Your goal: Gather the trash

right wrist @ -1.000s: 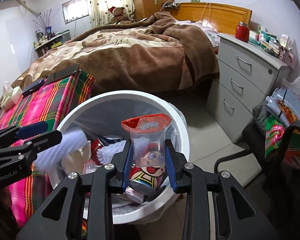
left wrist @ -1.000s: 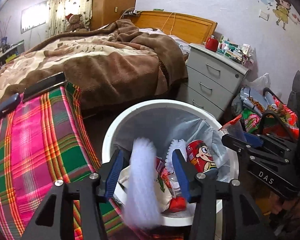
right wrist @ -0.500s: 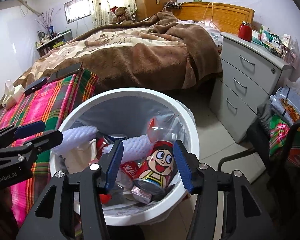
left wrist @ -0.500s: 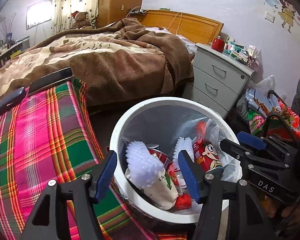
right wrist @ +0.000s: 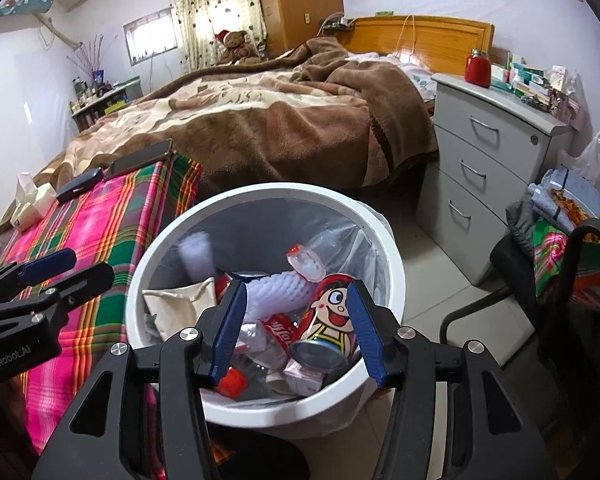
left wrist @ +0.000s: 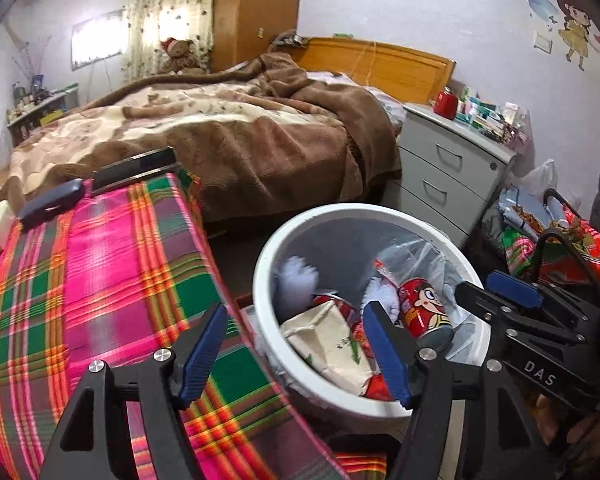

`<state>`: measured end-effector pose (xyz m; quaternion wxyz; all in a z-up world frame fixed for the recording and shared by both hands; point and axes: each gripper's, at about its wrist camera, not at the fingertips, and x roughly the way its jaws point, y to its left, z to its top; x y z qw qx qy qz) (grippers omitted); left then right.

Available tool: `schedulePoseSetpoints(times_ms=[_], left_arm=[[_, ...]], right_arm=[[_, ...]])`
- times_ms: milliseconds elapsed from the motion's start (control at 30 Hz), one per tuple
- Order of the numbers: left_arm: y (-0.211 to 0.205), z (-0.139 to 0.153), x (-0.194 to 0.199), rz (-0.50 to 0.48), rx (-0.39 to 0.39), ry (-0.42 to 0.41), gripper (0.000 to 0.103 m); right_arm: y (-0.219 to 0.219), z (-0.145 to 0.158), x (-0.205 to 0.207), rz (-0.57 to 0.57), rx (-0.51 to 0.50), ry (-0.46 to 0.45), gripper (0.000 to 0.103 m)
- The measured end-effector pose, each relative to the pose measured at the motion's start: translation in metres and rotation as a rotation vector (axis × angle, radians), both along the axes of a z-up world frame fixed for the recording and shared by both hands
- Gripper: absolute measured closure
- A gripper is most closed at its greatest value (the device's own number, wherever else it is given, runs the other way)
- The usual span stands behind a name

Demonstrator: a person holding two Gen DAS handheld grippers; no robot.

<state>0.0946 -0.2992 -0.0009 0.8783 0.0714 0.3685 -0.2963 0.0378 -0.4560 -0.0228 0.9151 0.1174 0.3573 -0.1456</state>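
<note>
Two views, both aimed down at a bedroom floor. Left to right: desk under a pink-green plaid cloth (left wrist: 100, 280) carrying a dark case (left wrist: 52, 203) and a phone (right wrist: 140, 160); bed with brown blanket (left wrist: 240, 140) behind; white trash bin (right wrist: 384, 240), plastic-lined, standing on the floor just beside the desk edge; grey drawer unit (right wrist: 488, 160) with a red jar (right wrist: 477, 67) on top; clutter of bags at far right.

Trash lies inside the bin: red cartoon can (right wrist: 328, 328), white foam sleeve (right wrist: 276, 292), beige paper bag (left wrist: 332, 344), clear cup with a red rim (right wrist: 306, 262).

Left gripper (left wrist: 296, 356): its jaws have just been opening; fingers apart, nothing between them, the left finger over the cloth and the right over the bin. Right gripper (right wrist: 296, 332): jaws have just been opening; fingers apart, above the can, not pressing it.

Right view only: tissue box (right wrist: 32, 204) at the desk's far left, black chair frame (right wrist: 500, 312), pale floor tiles. Left view only: cartoon wall sticker (left wrist: 578, 28), fingers of a hand (left wrist: 572, 432) under the right gripper.
</note>
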Motion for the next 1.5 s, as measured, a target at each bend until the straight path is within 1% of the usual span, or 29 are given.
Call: schedulePoseSetpoints(times_ms=[200,333,433,500,633,700,733,800,967,1100,1367,1500], left_arm=[[0.028,0.005,-0.018,0.044,-0.019,-0.041,0.033],[0.045,0.005,-0.034,0.080,0.001,-0.092,0.033],[0.059,0.007,-0.047,0.098,0.004,-0.129,0.033],[0.071,0.008,-0.055,0.101,-0.019,-0.129,0.033],[0.089,0.008,-0.067,0.120,-0.045,-0.138,0.033],[0.093,0.007,-0.072,0.134,-0.035,-0.156,0.033],[0.095,0.007,-0.077,0.145,-0.015,-0.174,0.033],[0.098,0.007,-0.081,0.149,0.003,-0.191,0.033],[0.105,0.007,-0.092,0.150,-0.016,-0.194,0.033],[0.110,0.009,-0.100,0.144,-0.032,-0.207,0.033],[0.111,0.009,-0.105,0.149,-0.013,-0.216,0.033],[0.114,0.010,-0.105,0.153,-0.019,-0.209,0.033]], right_arm=[[0.017,0.005,-0.014,-0.003,-0.002,-0.060,0.049],[0.029,0.007,-0.026,-0.009,-0.005,-0.103,0.049],[0.041,0.008,-0.031,-0.017,-0.032,-0.128,0.049],[0.049,0.008,-0.036,-0.014,-0.048,-0.144,0.049],[0.058,0.009,-0.044,-0.019,-0.044,-0.172,0.049],[0.061,0.008,-0.048,-0.034,-0.035,-0.183,0.049],[0.062,0.008,-0.050,-0.038,-0.031,-0.188,0.049],[0.068,0.005,-0.053,-0.047,-0.044,-0.181,0.047],[0.079,0.003,-0.059,-0.051,-0.080,-0.173,0.042],[0.078,0.004,-0.061,-0.049,-0.067,-0.180,0.042],[0.084,0.003,-0.064,-0.062,-0.071,-0.190,0.042],[0.084,0.003,-0.066,-0.068,-0.070,-0.189,0.042]])
